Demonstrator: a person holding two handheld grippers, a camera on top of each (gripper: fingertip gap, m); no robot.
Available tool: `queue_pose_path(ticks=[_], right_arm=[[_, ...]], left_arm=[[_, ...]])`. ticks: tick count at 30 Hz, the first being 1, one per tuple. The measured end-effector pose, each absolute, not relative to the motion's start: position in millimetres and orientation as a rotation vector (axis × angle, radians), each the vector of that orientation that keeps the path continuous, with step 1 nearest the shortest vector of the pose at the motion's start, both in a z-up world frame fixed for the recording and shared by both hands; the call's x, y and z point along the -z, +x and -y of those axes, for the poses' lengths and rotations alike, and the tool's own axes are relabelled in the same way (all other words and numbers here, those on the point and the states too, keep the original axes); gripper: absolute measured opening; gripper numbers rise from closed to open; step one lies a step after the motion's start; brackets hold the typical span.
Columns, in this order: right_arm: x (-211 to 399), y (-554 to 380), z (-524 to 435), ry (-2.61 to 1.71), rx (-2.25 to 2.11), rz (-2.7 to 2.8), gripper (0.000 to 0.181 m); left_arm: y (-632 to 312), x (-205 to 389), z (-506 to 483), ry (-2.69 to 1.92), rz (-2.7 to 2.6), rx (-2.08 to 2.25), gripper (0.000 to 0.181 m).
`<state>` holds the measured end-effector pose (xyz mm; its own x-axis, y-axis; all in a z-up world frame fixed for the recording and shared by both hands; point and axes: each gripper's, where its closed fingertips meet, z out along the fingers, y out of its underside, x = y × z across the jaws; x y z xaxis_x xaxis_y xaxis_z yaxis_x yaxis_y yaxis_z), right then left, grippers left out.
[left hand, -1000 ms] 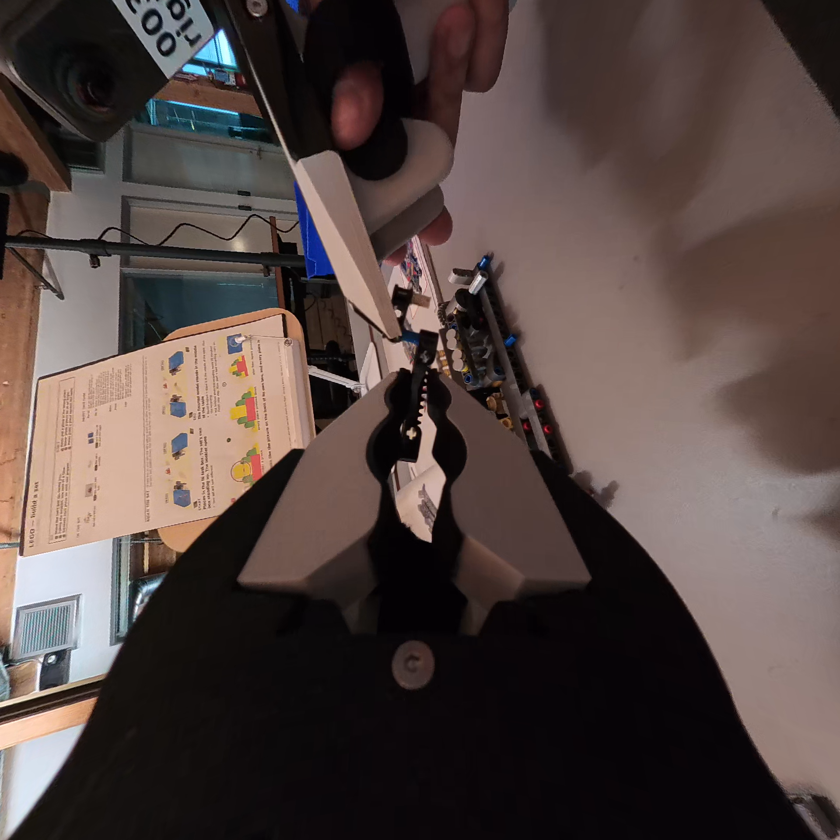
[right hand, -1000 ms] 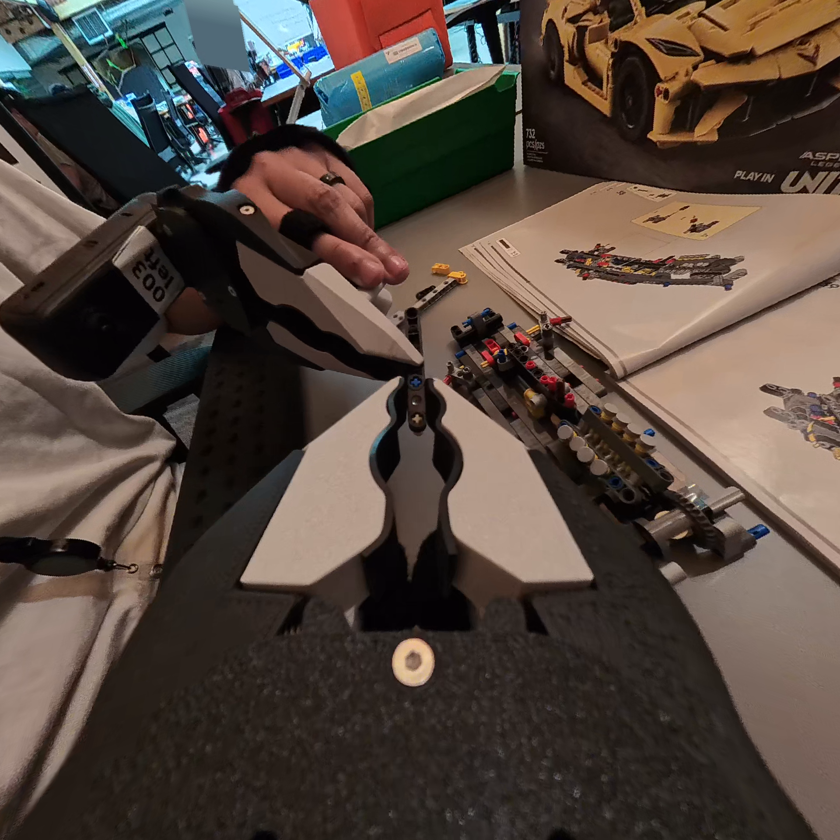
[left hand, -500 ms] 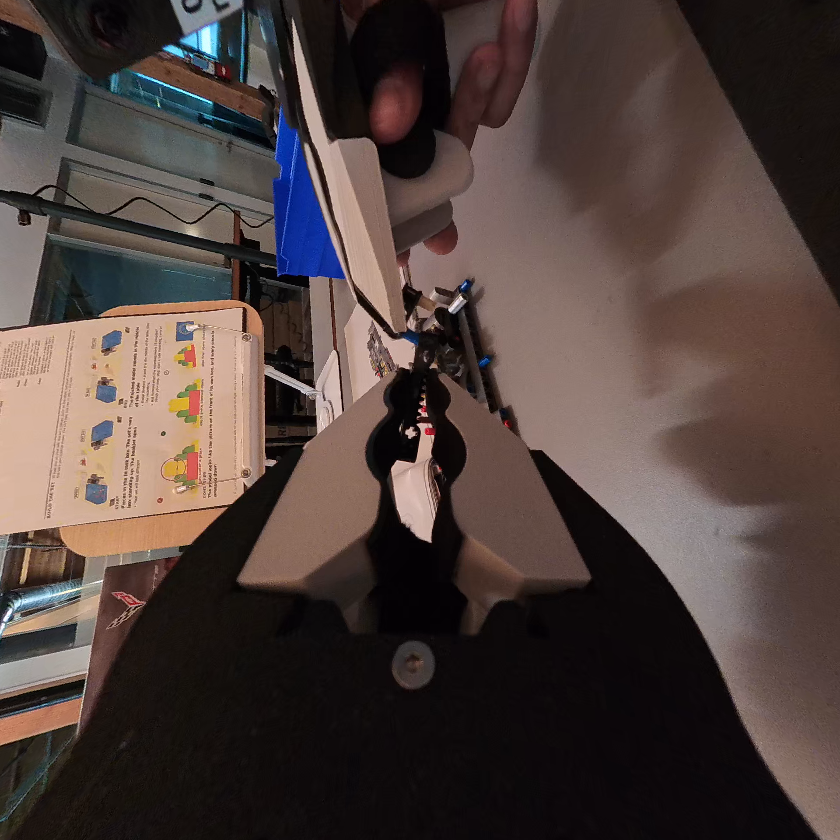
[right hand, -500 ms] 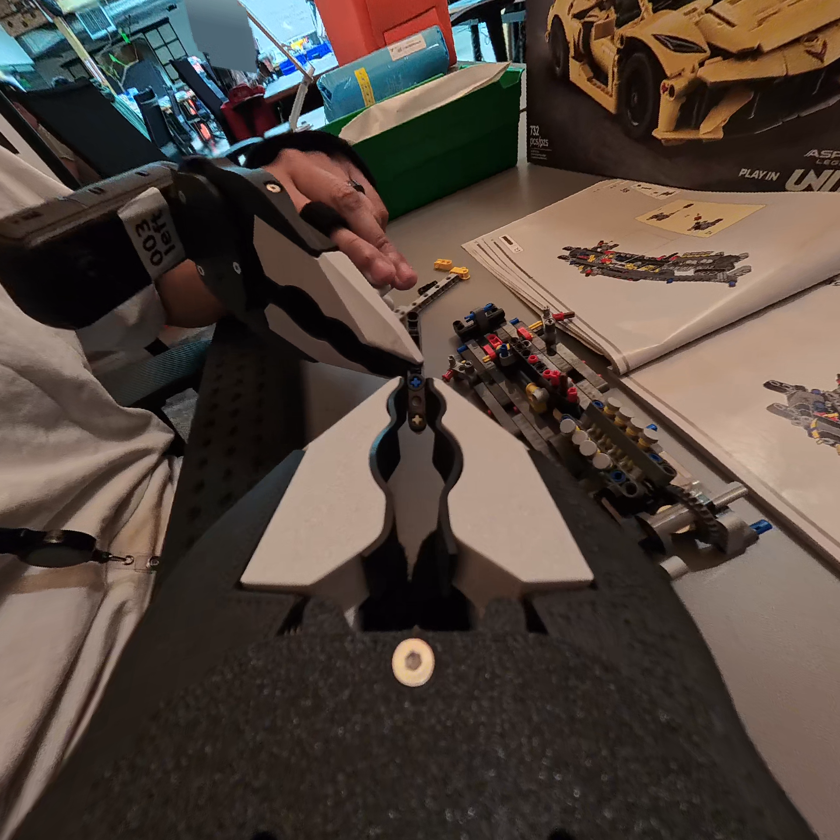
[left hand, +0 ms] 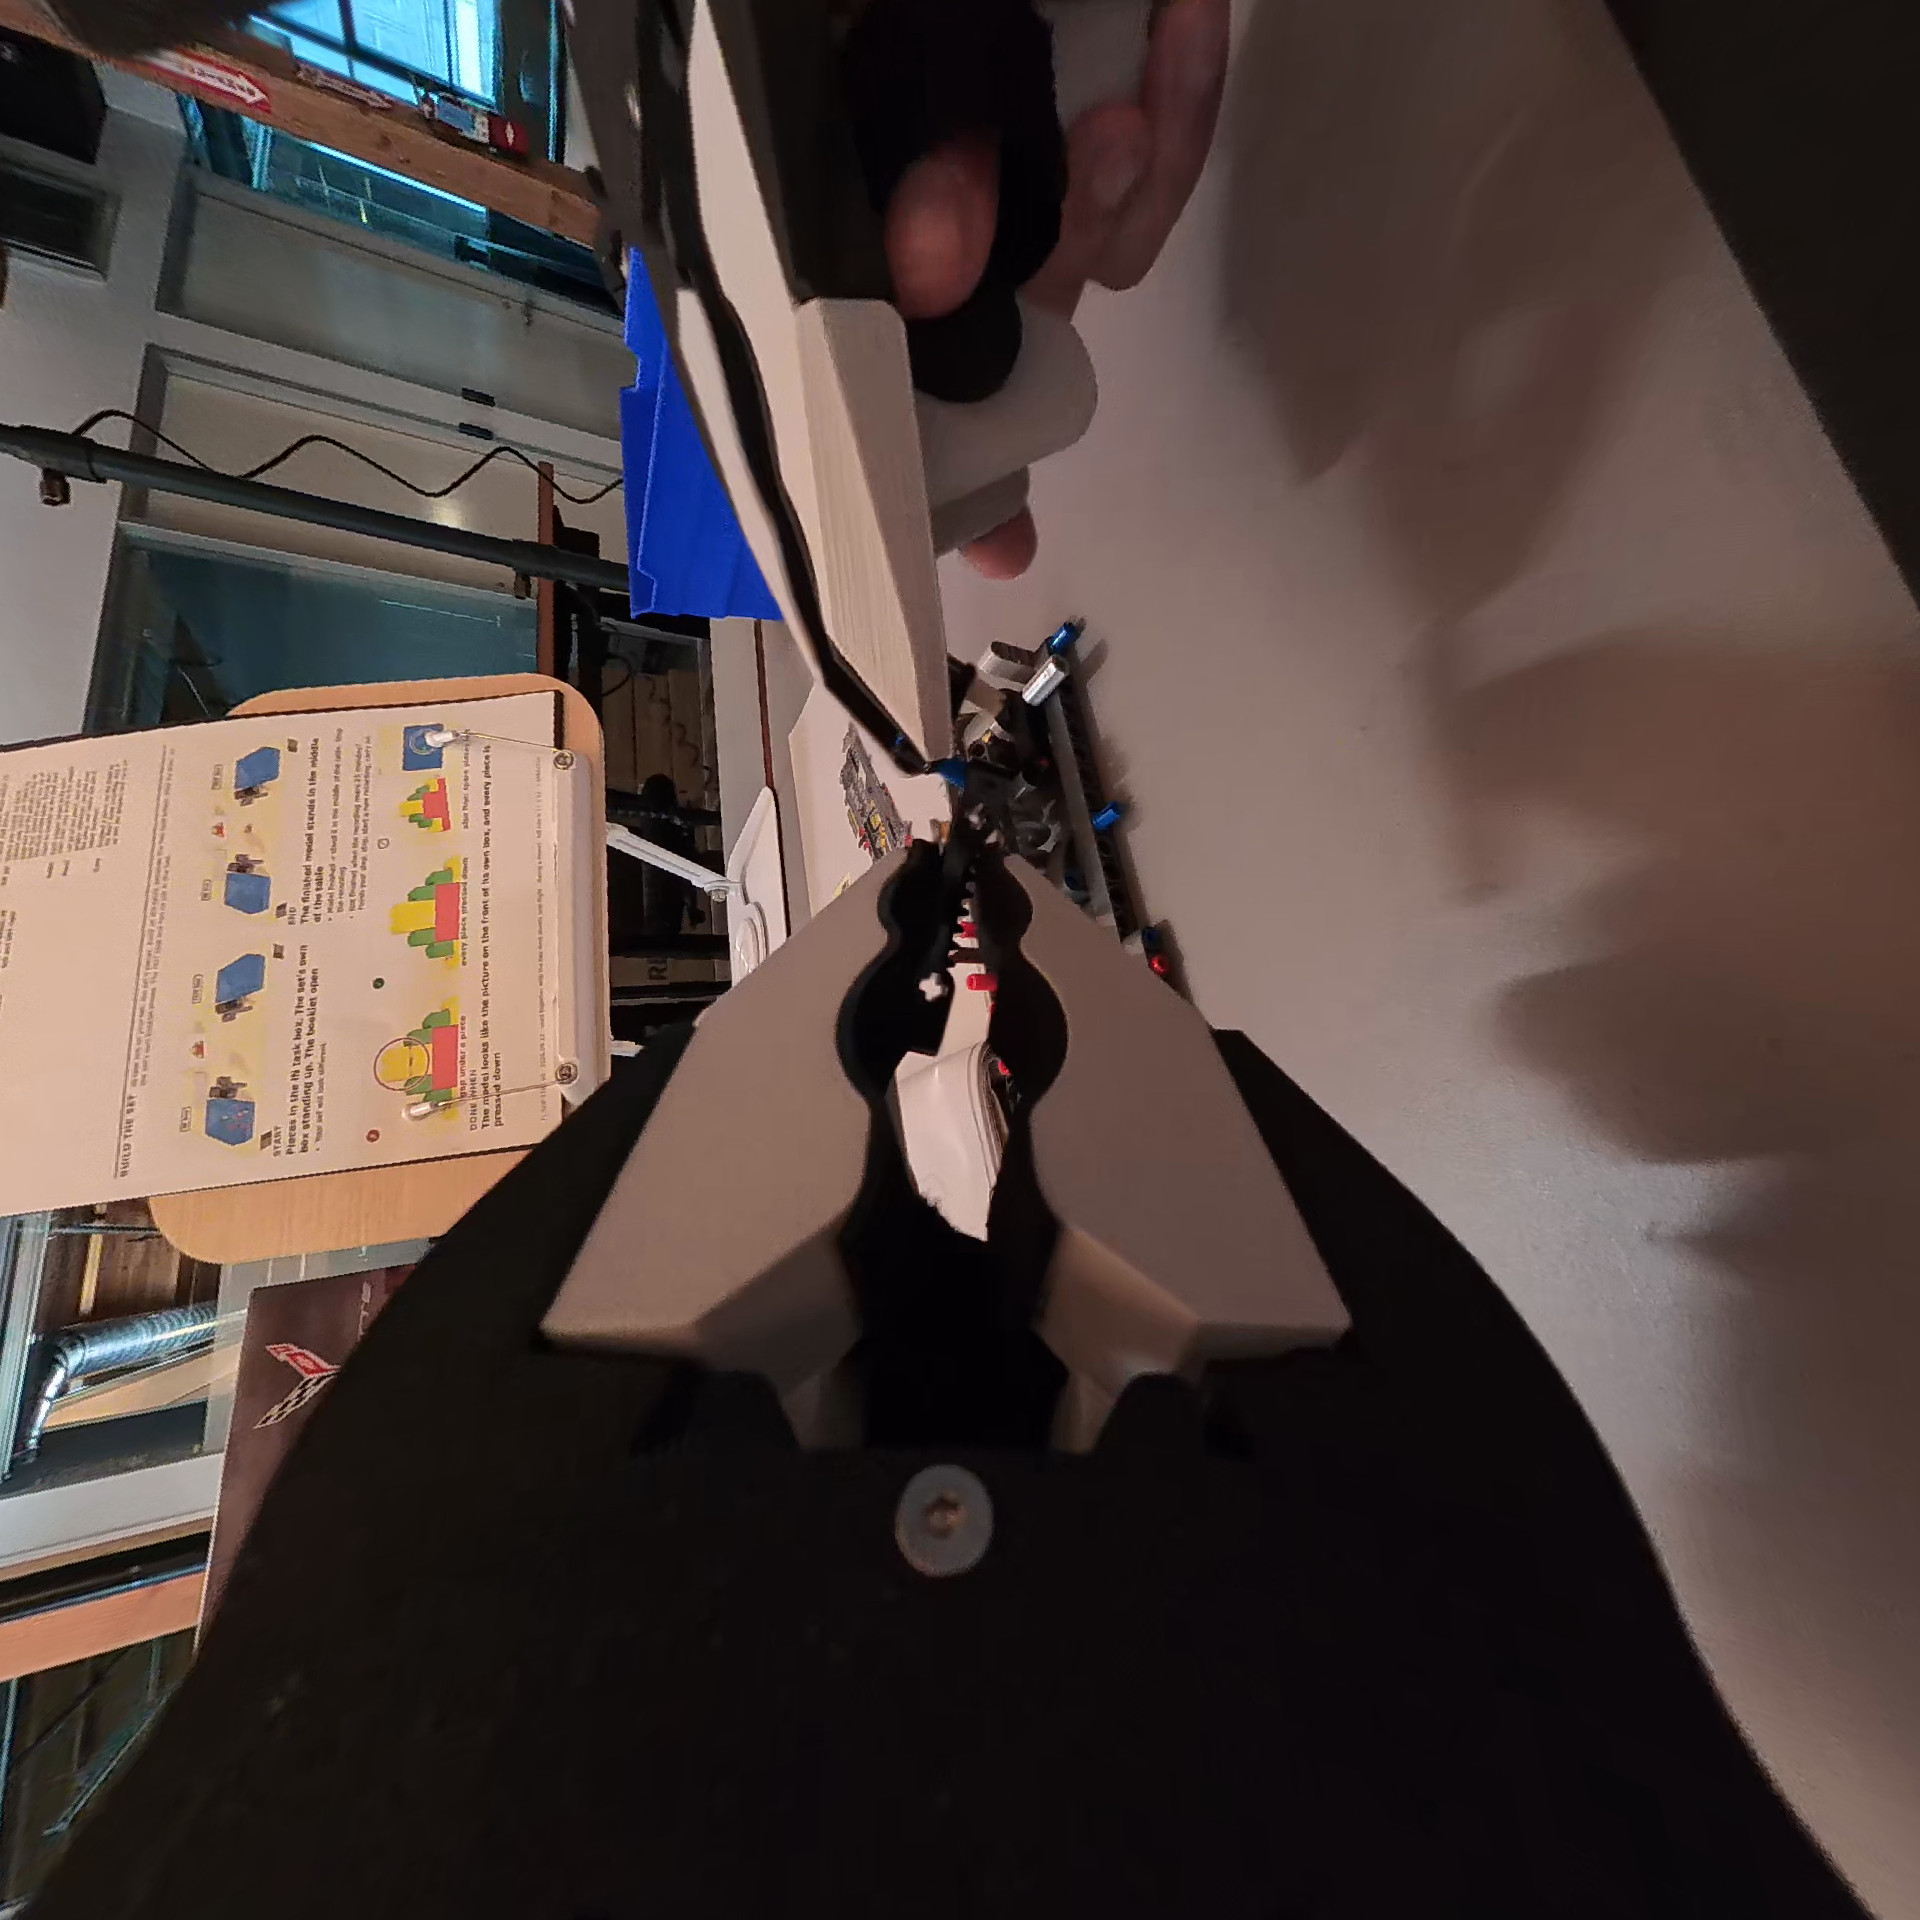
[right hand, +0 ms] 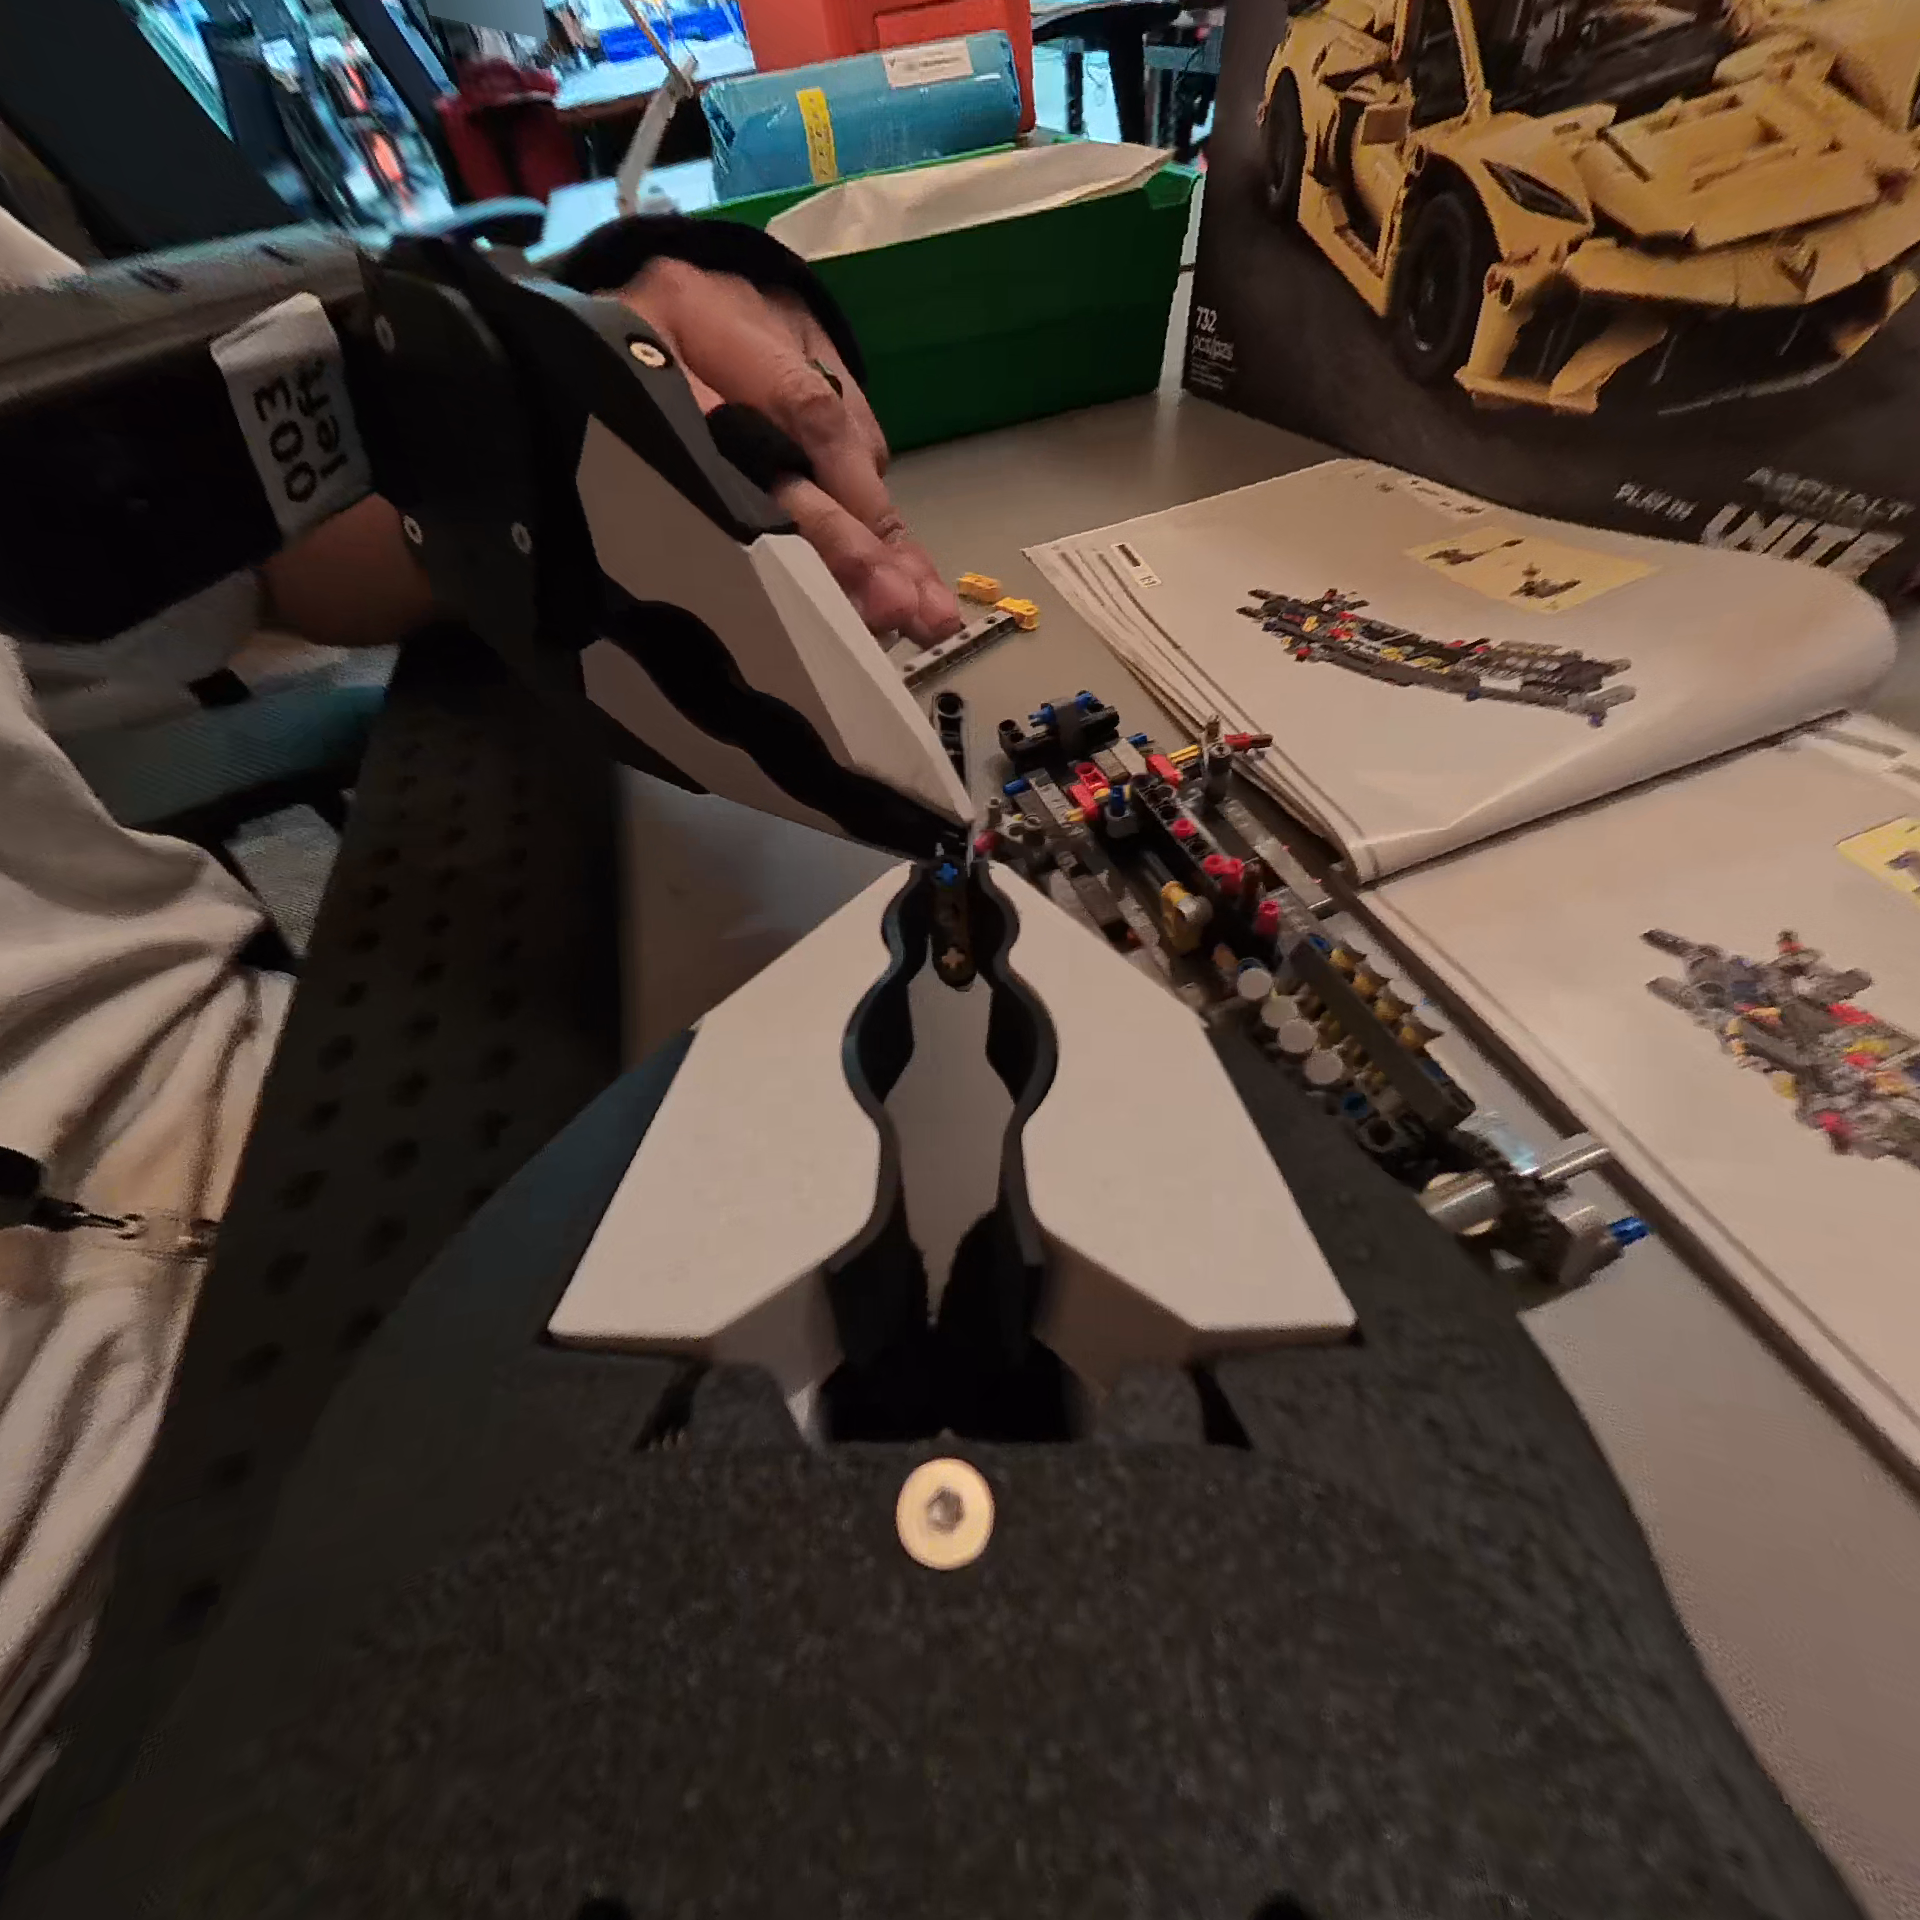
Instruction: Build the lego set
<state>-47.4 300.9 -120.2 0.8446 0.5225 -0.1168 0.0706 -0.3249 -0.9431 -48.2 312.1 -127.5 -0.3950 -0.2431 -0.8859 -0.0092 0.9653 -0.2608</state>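
Since earlier, we've rolled the left gripper (right hand: 961, 831) flatter. Our right gripper (right hand: 951, 883) clamps the black beam (right hand: 953, 925) at frame centre while the left grips its blue pin (right hand: 944, 875), just beside the chassis (right hand: 1226, 935) on the table (right hand: 1714, 1507).

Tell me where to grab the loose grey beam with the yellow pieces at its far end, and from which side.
Probably grip the grey beam across its narrow width near the bare middle, coming from above. It lies flat on the table, the yellow pieces crowd one end, and the left hand hovers over the other.
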Motion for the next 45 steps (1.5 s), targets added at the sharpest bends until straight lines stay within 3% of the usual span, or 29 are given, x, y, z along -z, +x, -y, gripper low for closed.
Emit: queue_pose_path(ticks=[5, 13, 25, 34, 41, 45], right_arm=[[123.0, -57.3, -298.3, -1.876, -0.686, 0.387, 0.007], [115.7, -41.4, -298.8, -1.849, -0.636, 0.298, 0.007], [110.8, -9.0, -299.4, -1.763, -0.541, 0.116, 0.006], [103.4, -4.1, -288.7, -1.716, -0.560, 0.092, 0.006], [103.4, -10.6, -287.2, -1.717, -0.576, 0.121, 0.006], [104.6, -11.4, -286.9, -1.723, -0.583, 0.123, 0.006]], left_arm=[[-45.6, 122.7, -314.2, -0.121, -1.894, 0.163, 0.007], [-46.8, 138.0, -319.5, -0.200, -1.985, 0.227, 0.004], [-88.3, 191.7, -276.1, -0.616, -2.448, 0.632, 0.005], [-95.1, 195.7, -259.4, -0.881, -2.596, 1.008, 0.027], [-88.1, 204.6, -260.2, -0.852, -2.626, 1.040, 0.020], [-83.4, 207.9, -254.5, -0.825, -2.584, 1.060, 0.007]])
